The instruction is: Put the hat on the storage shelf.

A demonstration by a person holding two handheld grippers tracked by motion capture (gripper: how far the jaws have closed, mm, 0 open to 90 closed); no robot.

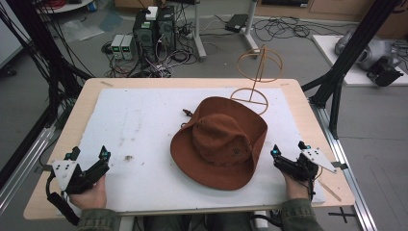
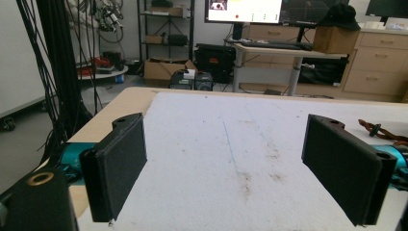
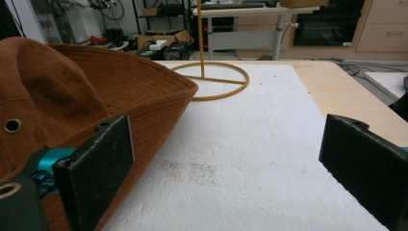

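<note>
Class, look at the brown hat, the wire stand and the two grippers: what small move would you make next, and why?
Probably ease the right gripper leftward to bring its open jaws around the hat brim. The hat lies flat on the white mat, not yet on the wire stand, and the right gripper is beside the brim, while the left gripper sits open, farther away.

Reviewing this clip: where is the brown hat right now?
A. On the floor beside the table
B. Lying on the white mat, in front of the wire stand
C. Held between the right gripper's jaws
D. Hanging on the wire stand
B: the brown hat lies crown up on the white mat, with the wire stand bare behind it; the right gripper is open beside its brim.
</note>
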